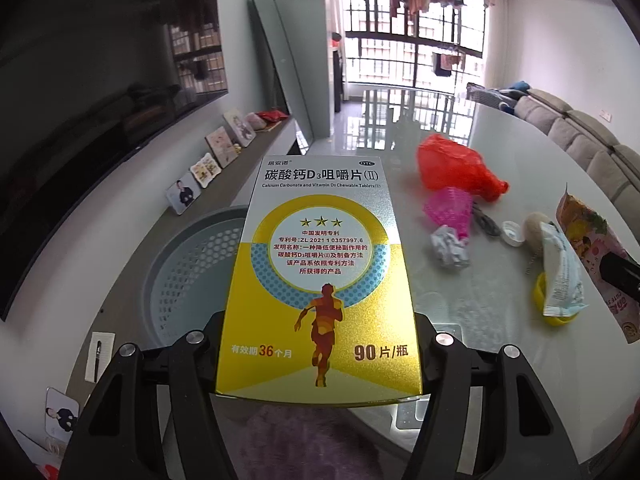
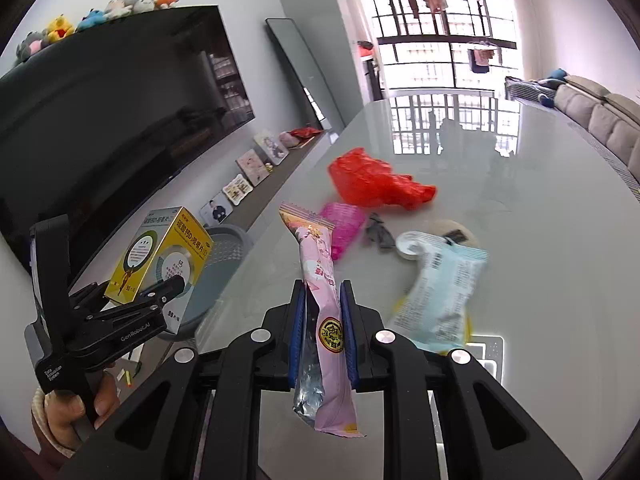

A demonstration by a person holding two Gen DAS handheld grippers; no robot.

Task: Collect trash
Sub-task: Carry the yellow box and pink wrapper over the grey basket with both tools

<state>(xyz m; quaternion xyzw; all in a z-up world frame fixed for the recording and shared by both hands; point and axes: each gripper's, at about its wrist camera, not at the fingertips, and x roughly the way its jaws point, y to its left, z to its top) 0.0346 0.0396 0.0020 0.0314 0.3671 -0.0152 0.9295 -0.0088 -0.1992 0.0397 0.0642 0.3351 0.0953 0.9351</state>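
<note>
The yellow medicine box [image 1: 318, 280] is clamped between the left gripper's [image 1: 320, 344] jaws, above a grey perforated bin [image 1: 180, 276] beside the table [image 1: 500, 360]. The right gripper [image 2: 322, 316] pinches a pink snack wrapper [image 2: 320, 292] over the table. A red plastic bag [image 2: 376, 180], crumpled paper [image 1: 450, 246] and a pale blue packet [image 2: 440, 284] lie on the tabletop.

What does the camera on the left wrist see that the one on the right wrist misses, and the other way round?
Only the left wrist view shows the crumpled paper ball and the printed front of the yellow tablet box. Only the right wrist view shows the plush toys on top of the TV and the person's hand holding the left gripper. Both show the box, the pink snack wrapper, the red plastic bag and the grey basket.
</note>
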